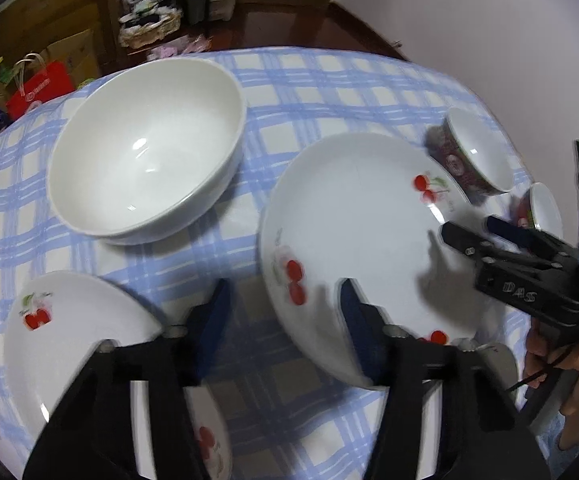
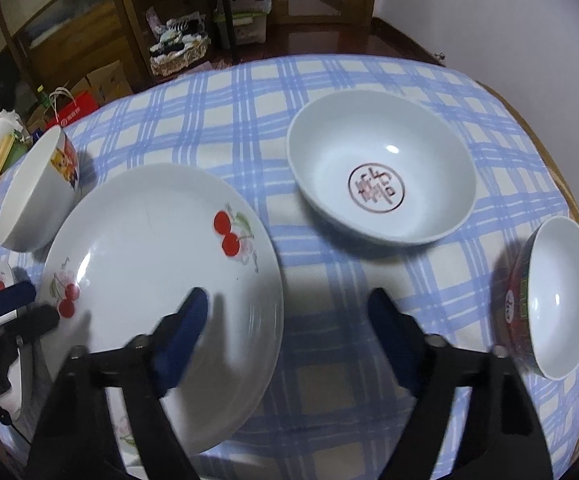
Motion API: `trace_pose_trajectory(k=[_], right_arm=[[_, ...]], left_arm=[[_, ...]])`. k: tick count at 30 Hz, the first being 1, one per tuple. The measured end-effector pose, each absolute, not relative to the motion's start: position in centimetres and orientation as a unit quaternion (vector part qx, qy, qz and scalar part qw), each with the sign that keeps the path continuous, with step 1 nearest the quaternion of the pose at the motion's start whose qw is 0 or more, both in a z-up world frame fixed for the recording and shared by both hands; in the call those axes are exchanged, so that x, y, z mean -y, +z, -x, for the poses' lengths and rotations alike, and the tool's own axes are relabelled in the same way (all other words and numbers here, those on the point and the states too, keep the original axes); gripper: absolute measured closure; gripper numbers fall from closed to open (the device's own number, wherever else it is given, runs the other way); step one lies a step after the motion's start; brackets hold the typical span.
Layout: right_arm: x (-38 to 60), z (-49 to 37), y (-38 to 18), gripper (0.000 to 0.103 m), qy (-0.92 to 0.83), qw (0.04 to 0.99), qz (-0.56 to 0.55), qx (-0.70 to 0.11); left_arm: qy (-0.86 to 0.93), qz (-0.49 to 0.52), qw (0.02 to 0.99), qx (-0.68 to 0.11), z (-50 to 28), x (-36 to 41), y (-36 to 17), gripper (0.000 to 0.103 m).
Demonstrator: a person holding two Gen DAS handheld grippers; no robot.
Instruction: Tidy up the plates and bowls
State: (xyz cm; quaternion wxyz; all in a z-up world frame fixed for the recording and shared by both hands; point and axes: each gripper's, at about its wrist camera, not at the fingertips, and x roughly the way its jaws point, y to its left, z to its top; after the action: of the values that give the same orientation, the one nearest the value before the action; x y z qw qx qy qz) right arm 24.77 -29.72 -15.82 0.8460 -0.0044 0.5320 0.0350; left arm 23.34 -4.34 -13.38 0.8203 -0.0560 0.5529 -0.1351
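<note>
Both grippers are pointing steeply downward. The left gripper (image 1: 285, 300) is holding its fingers (image 1: 213, 312) apart; the right gripper (image 2: 289, 316) is holding its fingers (image 2: 185, 328) spread wider.

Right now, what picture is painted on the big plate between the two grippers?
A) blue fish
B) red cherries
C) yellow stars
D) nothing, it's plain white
B: the big plate carries pairs of red cherries with green leaves around its inside, seen in both wrist views.
</note>
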Motion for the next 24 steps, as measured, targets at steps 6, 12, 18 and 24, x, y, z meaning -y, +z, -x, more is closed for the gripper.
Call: trace_pose_trajectory(k=[6, 12, 18, 24], right_arm=[[29.1, -24.4, -16.1, 0.052, 0.036, 0.849, 0.030, -0.526], [29.0, -24.2, -15.8, 0.073, 0.053, 0.851, 0.024, -0.522], [29.1, -24.3, -15.8, 0.085, 0.069, 0.848, 0.005, -0.525], [29.2, -24.3, -15.8, 0.085, 0.075, 0.844, -0.001, -0.530]], left_arm=[[-0.136, 0.064, 0.816, -0.559, -23.5, 4.1, -13.8, 0.078], [-0.120, 0.065, 0.814, -0.564, -23.5, 4.2, -14.6, 0.090], [-0.120, 0.073, 0.813, -0.565, -23.6, 4.1, -14.8, 0.090], [-0.113, 0.079, 0.811, -0.569, -23.7, 3.9, -15.2, 0.090]])
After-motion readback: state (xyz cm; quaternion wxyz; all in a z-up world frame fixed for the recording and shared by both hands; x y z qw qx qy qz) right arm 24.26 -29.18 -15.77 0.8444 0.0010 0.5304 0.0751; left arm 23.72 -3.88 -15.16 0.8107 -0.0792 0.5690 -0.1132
